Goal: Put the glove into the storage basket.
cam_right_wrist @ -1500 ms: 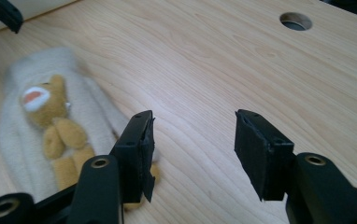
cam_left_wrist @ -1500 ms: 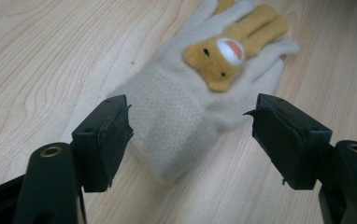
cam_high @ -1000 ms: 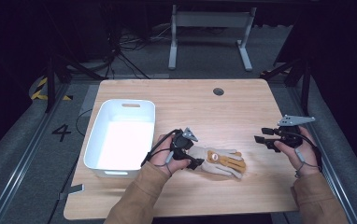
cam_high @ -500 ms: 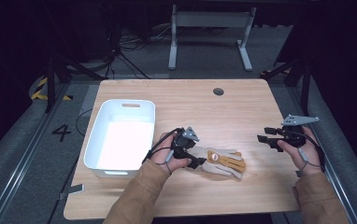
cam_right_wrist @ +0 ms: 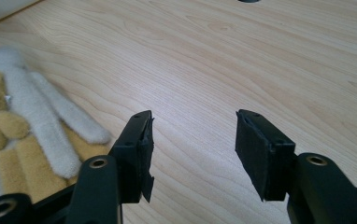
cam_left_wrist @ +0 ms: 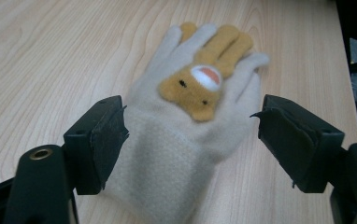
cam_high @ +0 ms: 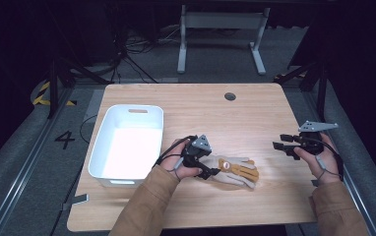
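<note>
One fleece glove (cam_left_wrist: pixel 186 140) lies flat on the desk (cam_high: pixel 255 118), just right of the white bin (cam_high: pixel 127 147): cream cuff and fingers, with a tan bear face and tan fingers showing beneath. Left tongs (cam_left_wrist: pixel 190 135) straddle its cuff, jaws having just been opening, pads apart from the fleece. Right tongs (cam_right_wrist: pixel 193 154) hang wide over bare wood, well apart from it.

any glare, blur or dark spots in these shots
High view: the white plastic bin glares, its inside blown out, while the floor around the light wooden table sinks into darkness. Left gripper view: the cream fleece glove with a tan bear face looks soft, the bear slightly blurred. Right gripper view: evenly lit, with the glove's fingers blurred at the left edge.
</note>
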Motion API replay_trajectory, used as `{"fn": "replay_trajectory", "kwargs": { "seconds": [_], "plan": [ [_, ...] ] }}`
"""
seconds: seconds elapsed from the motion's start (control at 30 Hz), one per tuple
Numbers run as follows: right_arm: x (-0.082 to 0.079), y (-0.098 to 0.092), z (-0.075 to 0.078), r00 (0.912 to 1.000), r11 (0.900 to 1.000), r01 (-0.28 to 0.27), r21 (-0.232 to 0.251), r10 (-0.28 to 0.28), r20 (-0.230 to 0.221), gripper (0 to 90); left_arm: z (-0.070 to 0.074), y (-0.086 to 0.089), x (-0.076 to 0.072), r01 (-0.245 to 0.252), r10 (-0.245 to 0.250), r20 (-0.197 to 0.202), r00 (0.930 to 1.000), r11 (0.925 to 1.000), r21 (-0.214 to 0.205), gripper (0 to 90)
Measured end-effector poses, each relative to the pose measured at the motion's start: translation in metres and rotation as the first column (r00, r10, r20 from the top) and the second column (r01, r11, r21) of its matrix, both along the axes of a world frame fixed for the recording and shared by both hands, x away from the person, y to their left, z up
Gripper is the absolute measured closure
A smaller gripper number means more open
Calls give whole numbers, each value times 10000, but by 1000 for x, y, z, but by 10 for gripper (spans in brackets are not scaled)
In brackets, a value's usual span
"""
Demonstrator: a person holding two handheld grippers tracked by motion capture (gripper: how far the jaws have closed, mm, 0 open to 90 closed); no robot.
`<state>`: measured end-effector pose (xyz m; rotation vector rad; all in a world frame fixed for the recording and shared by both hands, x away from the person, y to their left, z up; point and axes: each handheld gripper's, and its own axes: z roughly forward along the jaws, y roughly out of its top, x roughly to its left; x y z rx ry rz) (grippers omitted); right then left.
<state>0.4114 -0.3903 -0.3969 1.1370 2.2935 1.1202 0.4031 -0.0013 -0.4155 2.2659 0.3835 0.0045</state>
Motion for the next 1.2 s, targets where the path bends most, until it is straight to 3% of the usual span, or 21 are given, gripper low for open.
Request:
{"fn": "replay_trajectory", "kwargs": {
  "seconds": [0.3,0.5,0.6,0.77,0.9,1.03,1.2],
  "plan": [
    [-2,0,-2,10000,10000,-48,-85,48,-8,470,-6,-7,2,-171,171,24,9999,9991,388,199],
    [-5,-2,-2,10000,9999,-21,-107,21,30,464,-14,-9,6,91,-91,-8,10000,9986,513,189],
    [-5,-1,-2,10000,10000,-36,-75,37,47,462,-16,-10,7,198,-201,81,9998,9991,372,185],
    [-6,-1,-4,9999,9998,-145,-113,145,-5,459,-24,-11,11,326,-325,-119,9994,9994,145,191],
    [-5,1,-5,9999,9999,-149,-85,149,-35,458,-27,-14,12,495,-493,170,9986,9987,-116,185],
    [-5,3,-6,9997,9996,-252,-82,252,-68,455,-30,-17,14,620,-617,233,9978,9980,-136,173],
    [-5,3,-7,9996,9995,-284,-135,283,-71,454,-35,-19,16,576,-576,-13,9983,9983,-95,174]
  ]
}}
